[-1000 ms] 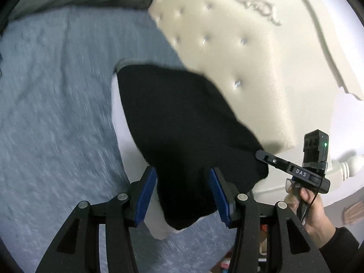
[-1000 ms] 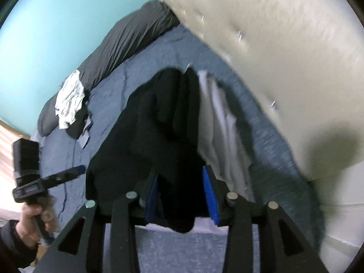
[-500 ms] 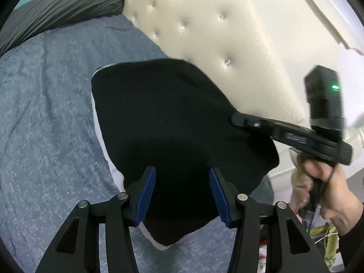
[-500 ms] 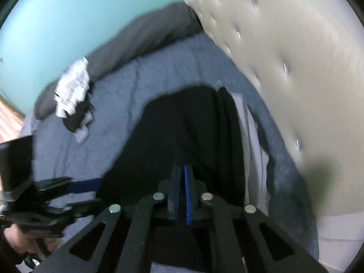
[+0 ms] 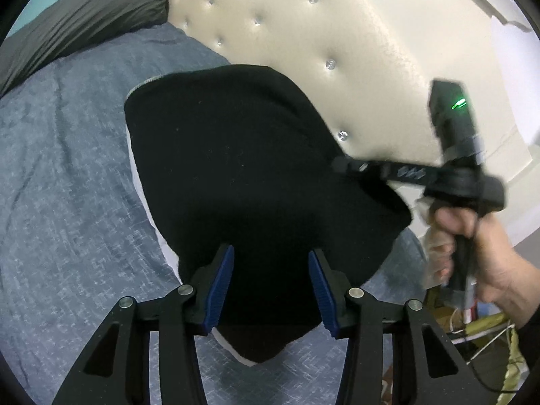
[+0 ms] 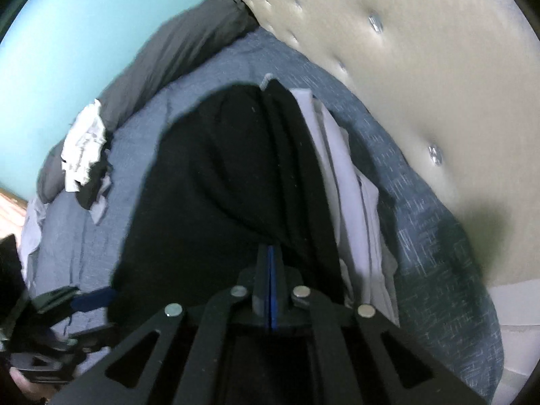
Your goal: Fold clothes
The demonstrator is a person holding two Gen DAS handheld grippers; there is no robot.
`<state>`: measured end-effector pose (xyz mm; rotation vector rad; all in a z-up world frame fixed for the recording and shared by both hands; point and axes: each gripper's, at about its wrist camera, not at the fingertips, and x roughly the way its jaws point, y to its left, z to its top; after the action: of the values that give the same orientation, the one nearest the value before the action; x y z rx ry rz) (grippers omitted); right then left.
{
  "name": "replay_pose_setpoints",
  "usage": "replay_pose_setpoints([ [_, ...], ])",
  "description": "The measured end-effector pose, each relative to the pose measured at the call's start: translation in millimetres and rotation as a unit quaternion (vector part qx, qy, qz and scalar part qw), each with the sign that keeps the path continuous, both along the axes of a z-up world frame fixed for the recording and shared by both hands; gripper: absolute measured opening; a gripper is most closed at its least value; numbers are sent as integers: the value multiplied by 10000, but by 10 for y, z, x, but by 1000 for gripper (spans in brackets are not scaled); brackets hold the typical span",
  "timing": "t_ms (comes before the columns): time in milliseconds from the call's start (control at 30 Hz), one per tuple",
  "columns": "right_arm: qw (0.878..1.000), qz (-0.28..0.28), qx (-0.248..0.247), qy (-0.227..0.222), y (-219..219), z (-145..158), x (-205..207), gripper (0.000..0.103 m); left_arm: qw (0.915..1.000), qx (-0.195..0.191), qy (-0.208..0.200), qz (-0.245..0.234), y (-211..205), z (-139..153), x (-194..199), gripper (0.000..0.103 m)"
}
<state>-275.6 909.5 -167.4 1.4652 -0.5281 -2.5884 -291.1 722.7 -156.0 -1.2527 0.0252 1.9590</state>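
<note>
Pinching black garment (image 6: 236, 182) edge at 6 o'clock, right gripper (image 6: 270, 270) blue pads pressed together. Left gripper (image 5: 270, 287) spread wide over garment, gripping nothing. Garment atop white clothes (image 6: 351, 202) on bed (image 5: 67, 185), headboard (image 5: 337, 33) at 1 o'clock.

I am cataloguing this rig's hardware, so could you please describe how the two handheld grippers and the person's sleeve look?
The left gripper has matte black linkage arms, silver rivets and ribbed blue finger pads. The right gripper is the same black build, with a boxy black top module showing a green light and a thin black cable. The person's sleeve is black.
</note>
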Motion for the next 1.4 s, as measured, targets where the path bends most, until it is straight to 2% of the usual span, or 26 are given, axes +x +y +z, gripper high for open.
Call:
replay_pose_setpoints([
  [100, 9995, 46, -60, 314, 8, 308, -104, 0, 10000, 18, -13, -10, -28, 15, -16, 49],
  [167, 9992, 208, -23, 353, -22, 450, -289, 0, 10000, 21, -8, -18, -34, 23, -11, 49],
  [233, 9985, 477, 180, 201, -90, 484, -496, 0, 10000, 17, 7, -6, -37, 39, 5, 49],
  [333, 9953, 778, 541, -187, -217, 364, -808, 0, 10000, 11, -16, -30, -37, 43, -29, 49],
  [533, 9925, 582, 830, -691, -151, 43, -1097, 0, 9999, 95, -15, -38, -92, 72, 19, 49],
  [633, 9911, 356, 991, -813, -45, -43, -1140, 0, 9999, 137, -10, -44, -90, 74, 14, 49],
  [733, 9933, 185, 862, -752, 29, 10, -1133, 0, 9999, 125, 3, -35, -74, 92, -2, 49],
  [833, 9964, 233, 703, -414, 39, 218, -1080, 0, 9999, 100, -15, -14, -75, 104, -6, 49],
  [933, 9981, 530, 281, -111, -90, 423, -1132, 0, 9999, 95, -1, -33, -89, 106, 4, 49],
  [1000, 9945, 922, 443, -223, -277, 427, -1213, 0, 9999, 67, 45, -66, -77, 109, 16, 49],
  [1033, 9935, 912, 576, -364, -292, 362, -1246, 0, 9999, 69, 43, -64, -77, 108, 16, 49],
  [1100, 9924, 758, 723, -646, -253, 216, -1301, 0, 9999, 76, 34, -64, -80, 108, 20, 49],
  [1167, 9937, 409, 643, -826, -100, 106, -1322, 0, 9999, 89, 31, -98, -86, 111, 30, 49],
  [1400, 9980, 346, 395, -365, -3, 356, -869, 0, 9999, 85, 81, -109, -110, 111, 36, 49],
])
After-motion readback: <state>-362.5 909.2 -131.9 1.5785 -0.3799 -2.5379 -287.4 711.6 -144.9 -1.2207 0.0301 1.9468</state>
